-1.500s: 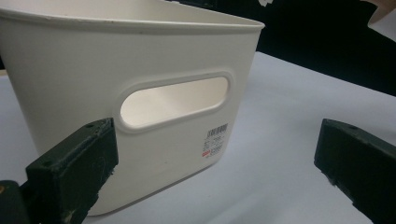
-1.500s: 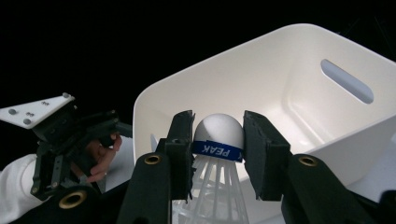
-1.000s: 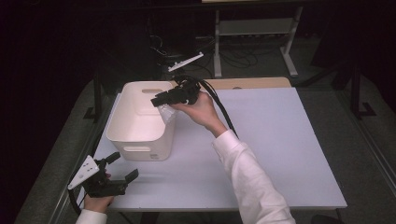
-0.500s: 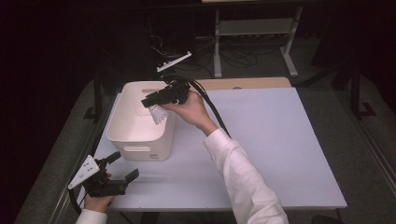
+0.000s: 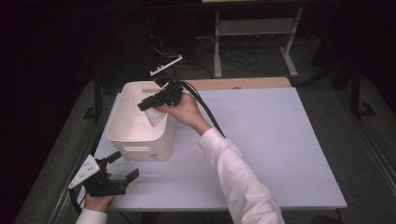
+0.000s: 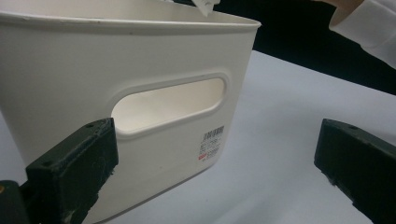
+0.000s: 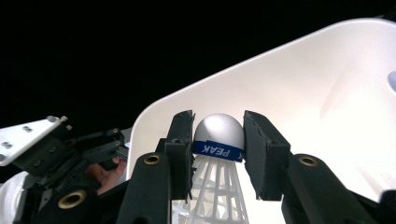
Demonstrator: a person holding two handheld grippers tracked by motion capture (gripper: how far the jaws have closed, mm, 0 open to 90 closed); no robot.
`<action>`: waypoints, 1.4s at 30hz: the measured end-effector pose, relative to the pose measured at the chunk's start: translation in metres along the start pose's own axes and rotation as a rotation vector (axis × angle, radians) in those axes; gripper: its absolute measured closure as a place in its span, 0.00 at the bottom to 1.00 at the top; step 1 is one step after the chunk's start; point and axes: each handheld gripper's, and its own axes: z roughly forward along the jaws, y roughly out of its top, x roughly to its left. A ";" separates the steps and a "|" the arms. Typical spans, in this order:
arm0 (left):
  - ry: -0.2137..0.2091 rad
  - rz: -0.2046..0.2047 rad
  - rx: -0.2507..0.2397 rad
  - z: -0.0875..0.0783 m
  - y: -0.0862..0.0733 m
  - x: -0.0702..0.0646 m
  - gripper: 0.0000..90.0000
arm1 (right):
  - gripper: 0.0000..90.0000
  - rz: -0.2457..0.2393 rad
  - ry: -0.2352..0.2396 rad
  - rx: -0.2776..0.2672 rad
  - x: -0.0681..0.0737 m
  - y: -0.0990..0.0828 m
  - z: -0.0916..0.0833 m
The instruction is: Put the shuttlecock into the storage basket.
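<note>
Since the earlier frames the right gripper (image 5: 145,105) has travelled leftward from the bin's right rim to a spot over the open bin (image 5: 122,132), a little lower; the left gripper (image 5: 122,167) has not moved.

Left to right, high view:
- Left gripper rests at the near-left table (image 5: 280,140) corner, held low in the person's left hand (image 5: 97,201). Jaws wide apart, nothing between them. In the left gripper view they frame the bin's handle cut-out (image 6: 168,108) and barcode label (image 6: 212,143), standing apart from the wall.
- White bin, left half of the table, upright. Interior looks bare where it shows.
- Right gripper above the bin, jaws closed on a shuttlecock (image 5: 155,116). In the right gripper view the pads clamp the rounded white cork head (image 7: 218,129) at its blue band; the white skirt (image 7: 215,191) runs back toward the camera.

Handling judgement: the shuttlecock is very light, so grip force can stay low. The cork head is firm and slightly yielding, the right place to hold. The skirt is thin, springy and easily bent or crushed; avoid pinching there. The smooth, round head could squirt out of flat pads if squeezed off-centre. Dropped, it should fall head first and slowly, perhaps bouncing a little in the hard plastic bin.
</note>
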 end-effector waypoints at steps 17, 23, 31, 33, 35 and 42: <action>-0.010 0.006 0.001 0.001 0.000 0.001 0.00 | 0.33 0.080 -0.009 -0.006 -0.012 -0.002 0.017; -0.008 0.002 0.004 0.001 0.000 0.000 0.00 | 0.18 0.070 -0.021 -0.007 -0.015 -0.002 0.008; -0.005 -0.001 0.001 0.001 0.000 0.000 0.00 | 0.00 0.011 -0.059 -0.016 -0.012 -0.005 -0.006; -0.004 -0.005 -0.002 0.001 0.000 0.000 0.00 | 0.00 -0.001 -0.075 -0.045 -0.013 -0.008 -0.014; -0.003 0.005 0.008 0.000 0.000 0.001 0.00 | 0.00 -0.004 -0.076 -0.054 -0.014 -0.009 -0.016; 0.000 0.005 0.010 0.001 0.000 0.001 0.00 | 0.00 0.003 -0.092 -0.086 -0.019 -0.018 -0.036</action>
